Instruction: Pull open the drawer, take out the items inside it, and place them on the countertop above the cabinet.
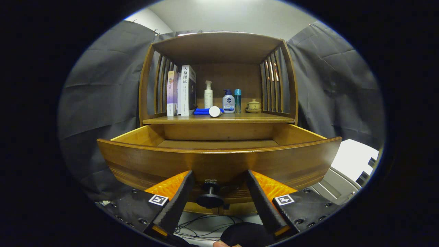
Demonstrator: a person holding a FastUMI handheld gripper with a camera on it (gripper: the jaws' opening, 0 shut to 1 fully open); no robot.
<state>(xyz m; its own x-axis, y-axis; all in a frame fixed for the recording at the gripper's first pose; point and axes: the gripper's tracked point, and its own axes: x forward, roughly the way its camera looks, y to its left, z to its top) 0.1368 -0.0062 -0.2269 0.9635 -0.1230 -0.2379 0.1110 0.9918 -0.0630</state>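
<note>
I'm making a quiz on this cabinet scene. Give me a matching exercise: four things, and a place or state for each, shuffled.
Things:
1. drawer
2. knob
3. books
4. white tube

Places or states:
A. lying on its side on the shelf
B. pulled open
C. between the open gripper's fingers, untouched
D. upright at the shelf's left

Pairs: 1-B, 2-C, 3-D, 4-A
</note>
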